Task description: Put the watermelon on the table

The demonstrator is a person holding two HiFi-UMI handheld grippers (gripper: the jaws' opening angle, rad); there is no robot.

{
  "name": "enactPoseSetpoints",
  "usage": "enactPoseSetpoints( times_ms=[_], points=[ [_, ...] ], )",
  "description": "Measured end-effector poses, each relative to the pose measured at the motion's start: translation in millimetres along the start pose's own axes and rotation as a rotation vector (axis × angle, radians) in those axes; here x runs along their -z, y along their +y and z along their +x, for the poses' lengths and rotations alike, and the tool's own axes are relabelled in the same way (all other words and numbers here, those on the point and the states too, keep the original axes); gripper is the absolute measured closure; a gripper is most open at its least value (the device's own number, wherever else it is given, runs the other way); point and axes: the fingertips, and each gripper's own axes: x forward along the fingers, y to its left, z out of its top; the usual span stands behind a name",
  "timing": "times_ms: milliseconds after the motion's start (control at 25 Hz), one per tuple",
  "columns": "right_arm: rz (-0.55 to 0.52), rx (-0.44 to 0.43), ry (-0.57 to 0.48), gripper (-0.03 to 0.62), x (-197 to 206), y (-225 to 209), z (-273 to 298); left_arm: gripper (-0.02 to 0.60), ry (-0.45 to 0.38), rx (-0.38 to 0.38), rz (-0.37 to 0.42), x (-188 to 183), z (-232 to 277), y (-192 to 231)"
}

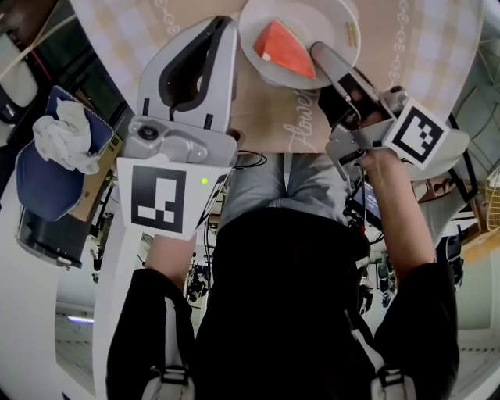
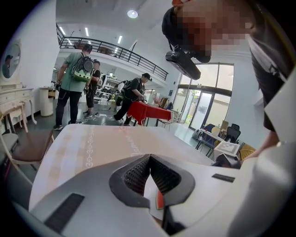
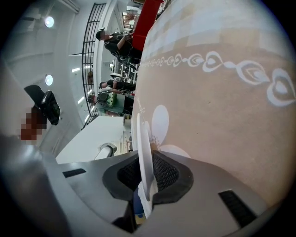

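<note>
watermelon [image 1: 285,51]: red wedge, flat on white plate [image 1: 341,17] | right gripper [image 1: 323,56]: clamped on plate rim | left gripper [image 1: 223,25]: jaws together, empty

Finding: one legible inscription. White cursive script [image 1: 301,125] on the tablecloth [image 1: 266,117], at six o'clock from the plate [image 1: 344,19], reads "Flowe"; the remainder is covered. In the left gripper view the cloth's lettering [image 2: 134,146] is too faint to read.

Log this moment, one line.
right tongs: shut on round white plate | red watermelon wedge: on plate | left tongs: shut, beside plate
</note>
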Motion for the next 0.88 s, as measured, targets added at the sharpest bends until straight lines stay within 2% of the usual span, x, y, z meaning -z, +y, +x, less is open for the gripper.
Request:
enactPoseSetpoints(
  times_ms=[120,320,440,600,760,880],
  points=[
    [-0.003,0.040,0.013,0.562,0.5,-1.6,0.7,0.571,-0.015,-0.006,-0.017,-7.9,-1.3,-2.3],
    [-0.073,0.121,0.015,0.529,0.6,-2.1,2.4,0.571,-0.024,0.001,-0.007,-16.9,-2.6,-6.9],
    [-0.092,0.160,0.021,0.476,2.0,-1.0,2.4,0.571,-0.029,0.002,-0.003,-23.0,-6.2,-8.1],
    [-0.124,0.228,0.033,0.473,3.6,-4.3,-2.1,0.571,-0.035,-0.007,-0.002,-30.7,-11.4,-7.1],
    [-0.103,0.247,0.031,0.473,3.8,-7.9,-7.5,0.571,-0.038,-0.009,-0.001,-34.7,-14.2,-6.7],
    [-0.126,0.228,0.037,0.473,1.5,-6.3,-8.2,0.571,-0.038,-0.004,0.003,-35.4,-12.0,-6.2]
  ],
)
